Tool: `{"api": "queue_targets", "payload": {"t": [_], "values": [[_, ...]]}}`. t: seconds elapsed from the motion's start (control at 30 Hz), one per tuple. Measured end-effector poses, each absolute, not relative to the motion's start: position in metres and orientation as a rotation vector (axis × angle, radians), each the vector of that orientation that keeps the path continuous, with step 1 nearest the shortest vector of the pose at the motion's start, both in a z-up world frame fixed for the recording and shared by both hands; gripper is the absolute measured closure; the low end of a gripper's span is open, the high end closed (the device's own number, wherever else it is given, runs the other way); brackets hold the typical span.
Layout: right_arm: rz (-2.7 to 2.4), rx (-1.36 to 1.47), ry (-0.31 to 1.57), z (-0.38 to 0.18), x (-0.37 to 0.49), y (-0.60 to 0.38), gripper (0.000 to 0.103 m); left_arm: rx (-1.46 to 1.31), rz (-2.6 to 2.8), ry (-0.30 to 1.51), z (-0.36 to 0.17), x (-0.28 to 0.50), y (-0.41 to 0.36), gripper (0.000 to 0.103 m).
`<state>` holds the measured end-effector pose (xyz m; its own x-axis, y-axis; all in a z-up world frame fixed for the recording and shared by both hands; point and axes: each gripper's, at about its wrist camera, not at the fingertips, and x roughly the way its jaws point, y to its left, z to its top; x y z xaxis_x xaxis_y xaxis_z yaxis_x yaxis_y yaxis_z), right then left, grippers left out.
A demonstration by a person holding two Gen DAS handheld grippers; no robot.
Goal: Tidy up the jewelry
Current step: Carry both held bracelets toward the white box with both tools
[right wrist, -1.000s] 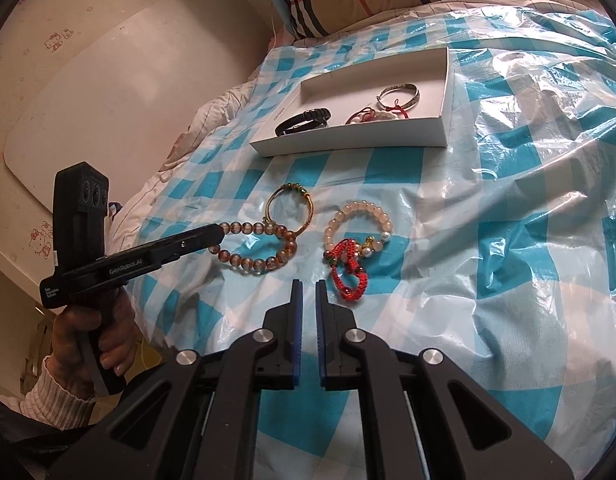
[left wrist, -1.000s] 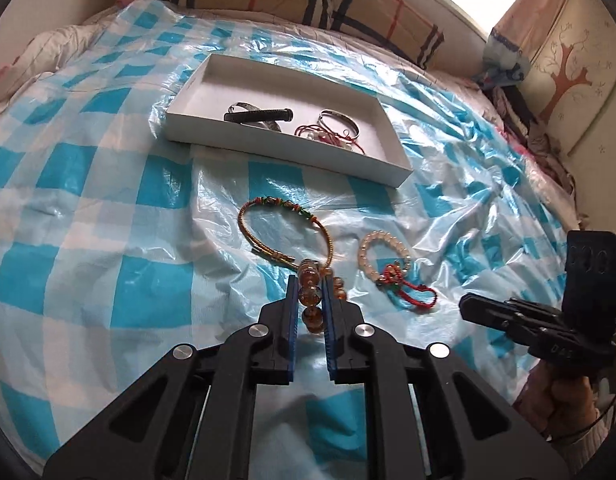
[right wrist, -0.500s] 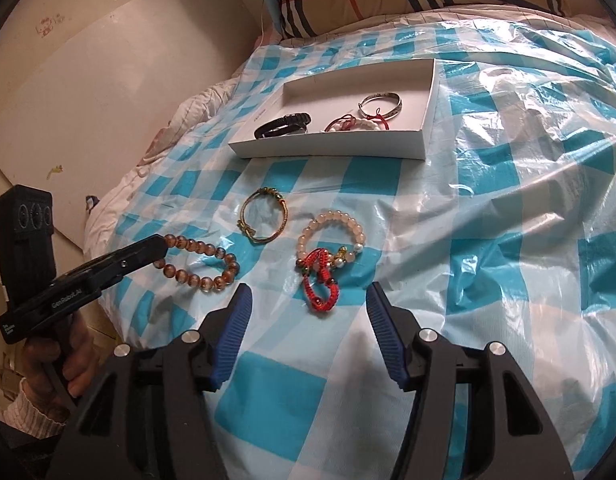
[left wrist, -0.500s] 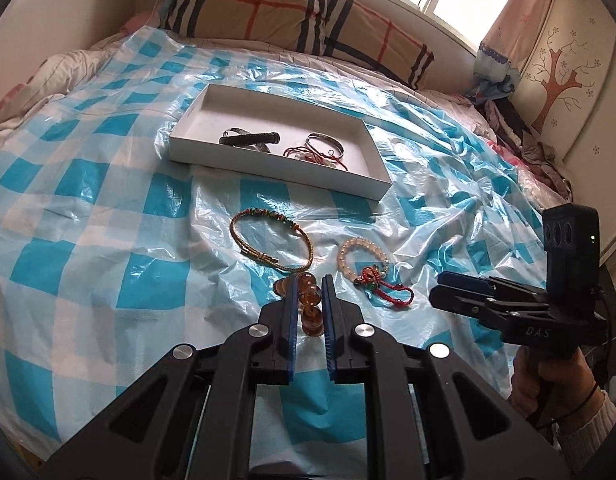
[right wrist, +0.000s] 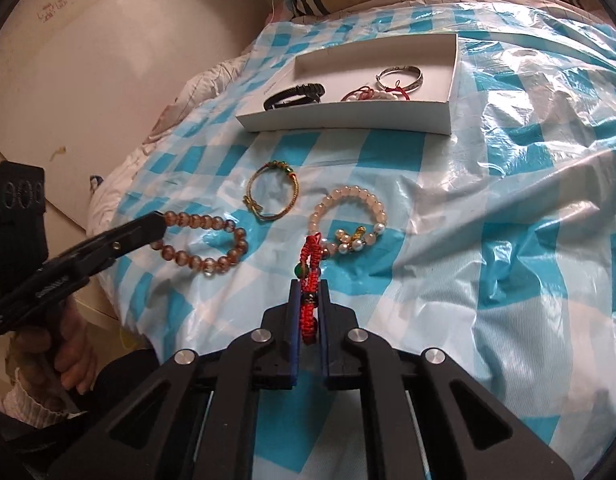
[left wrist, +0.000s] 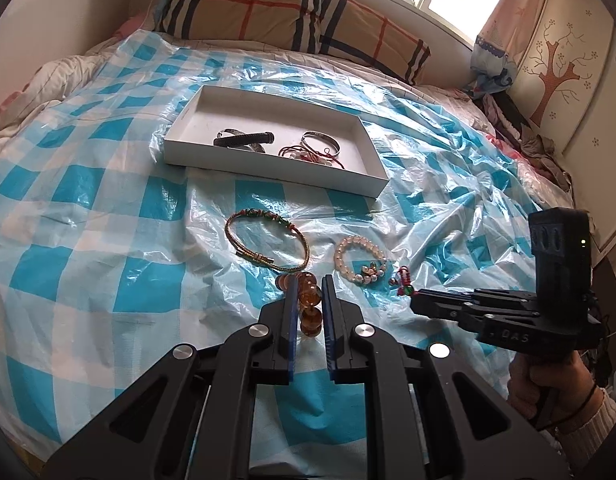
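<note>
I am gripping the amber glass-bead bracelet (right wrist: 204, 240) in my left tool (left wrist: 308, 300); my right tool (right wrist: 308, 304), jaws having just closed, is pinching the red woven cord bracelet (right wrist: 309, 264). Next, I judge, both are going into the shallow white cardboard tray (left wrist: 268, 168).

Amber bead bracelet (left wrist: 309, 300) between left hand-held gripper (left wrist: 309, 292) pads.

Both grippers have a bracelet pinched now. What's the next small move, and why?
Probably lift both and carry them to the white box. The left gripper is shut on the amber bead bracelet and the right gripper has just closed on the red woven bracelet, whose far end still lies against the pink bead bracelet. Raise slowly to avoid snagging.
</note>
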<state>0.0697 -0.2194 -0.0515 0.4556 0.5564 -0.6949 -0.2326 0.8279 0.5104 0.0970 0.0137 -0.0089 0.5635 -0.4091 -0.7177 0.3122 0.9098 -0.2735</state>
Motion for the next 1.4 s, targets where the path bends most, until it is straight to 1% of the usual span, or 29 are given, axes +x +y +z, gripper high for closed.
{"api": "queue_targets", "payload": {"t": [0.1,0.3,0.97,1.4], "values": [[0.532,0.47,0.931,-0.041,0.055,-0.226,0.094,-0.11,-0.422,0.864,-0.005,0.094,0.013,0.092],[0.559,0.56,0.862,-0.026,0.043,-0.22,0.094,-0.057,-0.42,0.819,0.009,0.083,0.004,0.092],[0.485,0.522,0.83,-0.027,0.033,-0.214,0.094,0.025,-0.389,0.753,0.023,0.073,-0.002,0.092],[0.464,0.51,0.821,-0.019,0.034,-0.213,0.094,-0.03,-0.395,0.743,0.031,0.081,0.011,0.092]]}}
